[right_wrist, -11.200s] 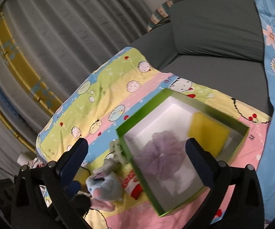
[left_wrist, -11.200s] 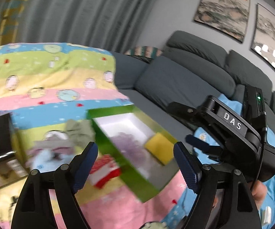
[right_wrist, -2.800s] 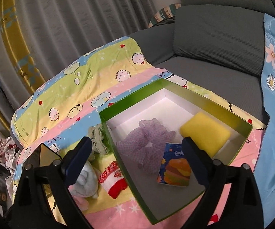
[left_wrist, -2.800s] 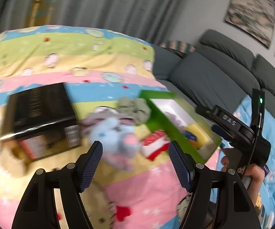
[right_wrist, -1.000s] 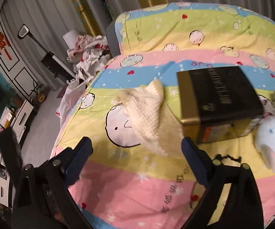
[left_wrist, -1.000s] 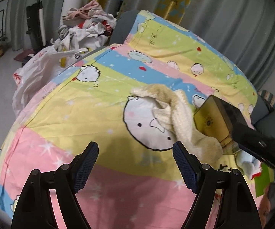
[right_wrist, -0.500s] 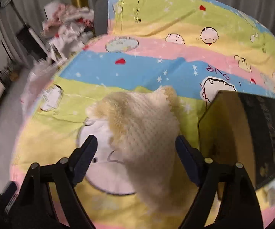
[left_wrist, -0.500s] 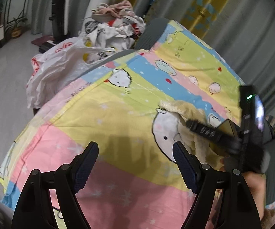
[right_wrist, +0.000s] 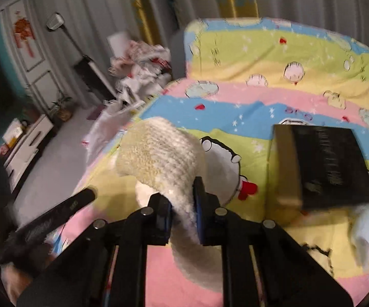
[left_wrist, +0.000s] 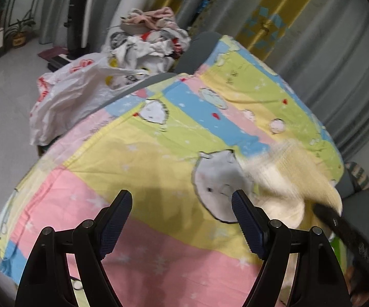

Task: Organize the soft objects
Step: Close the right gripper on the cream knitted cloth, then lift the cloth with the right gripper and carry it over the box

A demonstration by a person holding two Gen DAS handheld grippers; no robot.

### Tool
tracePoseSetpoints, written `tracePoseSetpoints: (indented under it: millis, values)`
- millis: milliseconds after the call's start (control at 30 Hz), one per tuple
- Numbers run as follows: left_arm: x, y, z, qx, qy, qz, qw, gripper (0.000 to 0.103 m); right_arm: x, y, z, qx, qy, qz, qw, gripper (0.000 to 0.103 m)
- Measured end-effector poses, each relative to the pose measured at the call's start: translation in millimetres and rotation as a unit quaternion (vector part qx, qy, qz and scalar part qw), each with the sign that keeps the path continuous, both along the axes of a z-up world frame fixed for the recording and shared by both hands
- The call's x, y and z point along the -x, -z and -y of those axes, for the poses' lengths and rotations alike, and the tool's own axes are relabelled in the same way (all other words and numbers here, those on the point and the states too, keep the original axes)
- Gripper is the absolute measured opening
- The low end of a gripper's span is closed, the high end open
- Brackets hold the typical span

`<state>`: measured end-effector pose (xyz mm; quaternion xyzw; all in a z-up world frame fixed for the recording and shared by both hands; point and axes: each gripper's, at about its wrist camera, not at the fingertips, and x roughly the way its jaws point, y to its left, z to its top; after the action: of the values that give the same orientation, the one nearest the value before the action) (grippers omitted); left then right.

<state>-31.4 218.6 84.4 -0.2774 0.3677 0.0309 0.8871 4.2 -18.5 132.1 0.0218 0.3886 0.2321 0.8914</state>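
One edge-grip, slip risk

Right gripper (right_wrist: 182, 212) is clamped on the cream knit piece (right_wrist: 158, 158), pinched at one edge and lifted off the striped sheet (right_wrist: 261, 107). Slack could snag the black box (right_wrist: 330, 163). Left gripper (left_wrist: 181, 220) is held open, empty.

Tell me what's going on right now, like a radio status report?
Right gripper jaws shut on cream knitted cloth, lifting it off the bedsheet. Left gripper open, empty. Black box sits nearby, not blocking.
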Motion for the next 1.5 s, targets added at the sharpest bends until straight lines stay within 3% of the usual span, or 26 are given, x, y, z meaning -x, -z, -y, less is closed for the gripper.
tracePoseSetpoints:
  millis: [100,267,400,533,567,633,700,900,1133,1167,1300,1333,1433,1467,1500]
  values:
    - [1.2,-5.7,12.1,0.002,0.032,0.015,0.9994,0.08,31.6,6.8,23.3,0.034,-0.007,0.018,0.999,0.014]
    - [0.4,-5.7,41.1,0.02,0.096,0.019,0.995,0.08,60.1,45.7,58.7,0.061,-0.009,-0.042,0.997,0.014]
    - [0.9,0.0,91.3,0.016,0.197,0.012,0.9801,0.08,74.0,67.3,64.7,0.084,-0.025,-0.074,0.993,0.015]
    - [2.4,12.1,134.4,-0.001,0.271,-0.005,0.9627,0.08,77.5,70.6,86.5,0.042,0.009,-0.101,0.994,0.019]
    - [3.3,15.8,144.2,-0.007,0.284,-0.009,0.9587,0.08,79.5,68.4,92.9,0.03,0.02,-0.101,0.994,0.021]
    - [3.4,20.7,154.1,-0.009,0.302,-0.015,0.9532,0.08,78.8,63.2,104.8,0.01,0.039,-0.1,0.994,0.037]
    - [3.4,24.8,163.2,-0.005,0.318,-0.021,0.9478,0.08,77.8,59.2,115.9,-0.008,0.061,-0.099,0.993,0.059]
    - [10.9,31.0,185.5,-0.007,0.357,-0.029,0.9335,0.08,56.4,64.6,136.9,-0.115,0.094,-0.165,0.975,0.069]
    - [10.3,47.2,204.9,0.014,0.39,-0.05,0.9195,0.079,25.4,105.3,115.5,-0.161,0.092,-0.267,0.946,0.069]
    - [9.5,51.0,207.9,0.016,0.393,-0.055,0.918,0.075,23.1,113.2,112.0,-0.166,0.097,-0.283,0.94,0.069]
    - [10.3,55.2,218.1,-0.004,0.394,-0.052,0.9176,0.073,18.6,126.2,98.6,-0.179,0.09,-0.304,0.931,0.068]
    - [11.3,54.5,220.0,-0.01,0.393,-0.048,0.9184,0.062,17.0,128.8,93.5,-0.182,0.084,-0.307,0.93,0.067]
    - [10.5,54.5,220.3,-0.015,0.387,-0.037,0.9214,0.047,13.3,132.5,80.7,-0.162,0.084,-0.298,0.937,0.052]
    - [10.0,54.3,218.8,-0.014,0.383,-0.034,0.923,0.045,12.5,132.6,79.5,-0.16,0.086,-0.293,0.939,0.043]
    - [9.4,54.2,217.4,-0.011,0.38,-0.033,0.9244,0.044,12.2,133.1,79.6,-0.164,0.087,-0.291,0.938,0.04]
